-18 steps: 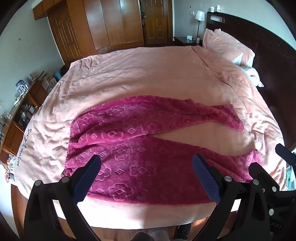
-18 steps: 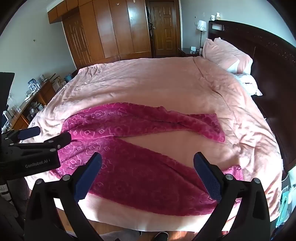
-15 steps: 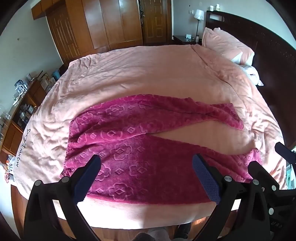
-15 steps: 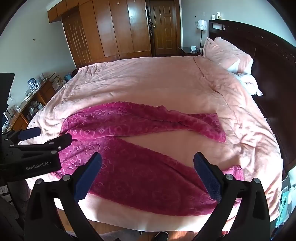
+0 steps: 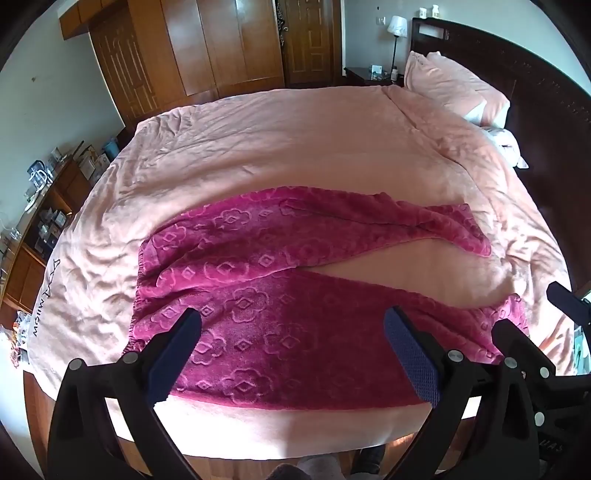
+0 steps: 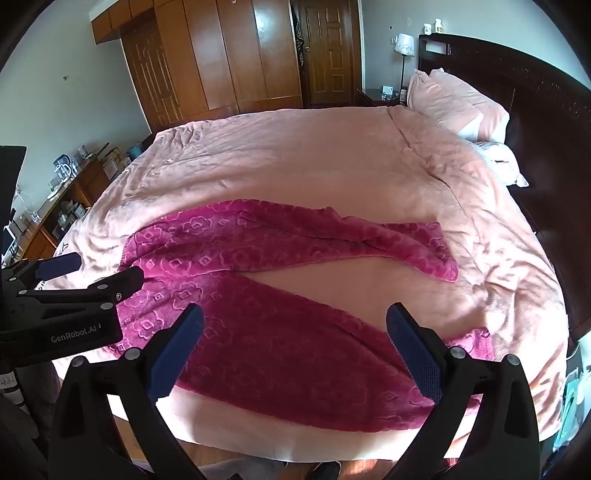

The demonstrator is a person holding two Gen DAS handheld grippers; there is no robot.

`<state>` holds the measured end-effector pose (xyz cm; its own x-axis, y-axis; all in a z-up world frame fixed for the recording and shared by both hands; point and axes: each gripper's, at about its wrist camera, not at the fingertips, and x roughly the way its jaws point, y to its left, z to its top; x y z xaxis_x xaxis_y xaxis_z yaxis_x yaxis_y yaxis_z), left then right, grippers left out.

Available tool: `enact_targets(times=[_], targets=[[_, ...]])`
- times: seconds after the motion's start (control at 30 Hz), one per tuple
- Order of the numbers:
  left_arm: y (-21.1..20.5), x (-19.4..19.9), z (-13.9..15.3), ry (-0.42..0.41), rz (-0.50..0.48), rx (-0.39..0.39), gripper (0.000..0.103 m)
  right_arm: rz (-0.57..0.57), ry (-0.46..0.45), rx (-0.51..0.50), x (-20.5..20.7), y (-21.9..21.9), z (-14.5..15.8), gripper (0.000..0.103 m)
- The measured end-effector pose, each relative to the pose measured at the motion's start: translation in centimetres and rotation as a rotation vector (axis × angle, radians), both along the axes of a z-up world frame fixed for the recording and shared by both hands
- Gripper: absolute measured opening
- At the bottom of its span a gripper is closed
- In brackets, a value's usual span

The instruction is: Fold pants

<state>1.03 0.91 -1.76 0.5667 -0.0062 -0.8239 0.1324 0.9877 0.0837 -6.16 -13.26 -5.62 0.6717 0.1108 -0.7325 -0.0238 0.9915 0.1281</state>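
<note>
- Pink bedding (image 5: 295, 140) covers a wide bed that fills both wrist views, with wooden wardrobes (image 5: 207, 48) against the far wall beyond the fingertips.
- Far off to the left of the fingers, a low wooden shelf unit (image 5: 44, 221) holds small clutter; a kettle-like jug (image 5: 37, 177) stands on top, and what sits in the compartments is too small to make out.
- Left gripper (image 5: 291, 332) hovers above the bed's near edge, its two blue-padded fingers (image 5: 173, 354) spread wide apart with nothing between them but air.
- Magenta fleece pants (image 5: 295, 295) lie flat on the bedding ahead of and beneath both pairs of fingers: the waistband to the left, the two legs running rightward and splaying apart in a V with bare bedding between them.
- Right gripper (image 6: 295, 332) hangs over the nearer leg, fingers (image 6: 413, 354) likewise wide apart and holding nothing; in its view the left gripper shows at the left edge, near the waistband.
- To the right beyond the fingertips, pink pillows (image 5: 454, 85) rest against a dark headboard (image 5: 535, 103), and a lamp (image 5: 399, 26) stands on the nightstand behind them.
</note>
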Motion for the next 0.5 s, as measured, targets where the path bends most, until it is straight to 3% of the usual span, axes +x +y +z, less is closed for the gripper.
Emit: enact_targets(times=[0.5], targets=[[1.5, 1.3, -0.6, 0.009, 0.002, -0.002, 0.098, -0.022, 0.015, 0.002, 1.2, 0.7, -0.9, 0.100]])
